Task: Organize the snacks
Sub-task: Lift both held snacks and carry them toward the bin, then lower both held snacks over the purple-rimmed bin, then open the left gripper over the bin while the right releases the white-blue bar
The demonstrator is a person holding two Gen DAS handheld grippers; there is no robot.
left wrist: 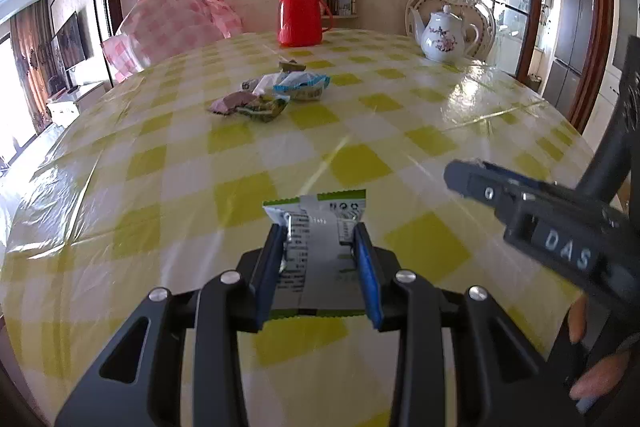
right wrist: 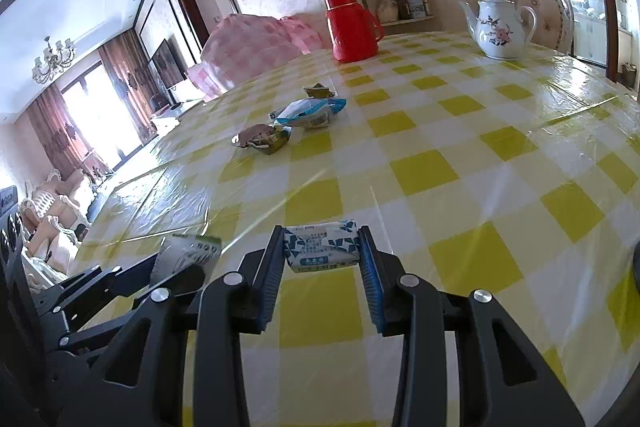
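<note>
Yellow-checked tablecloth (right wrist: 424,167) covers the table. At left, the left gripper (left wrist: 320,239) is clamped on a green-edged white packet (left wrist: 316,247), held above the cloth. Mid-table lies a small heap of snacks (right wrist: 288,127), perhaps five. At right, the right gripper (right wrist: 322,247) pinches a blue-and-white packet (right wrist: 320,245).
</note>
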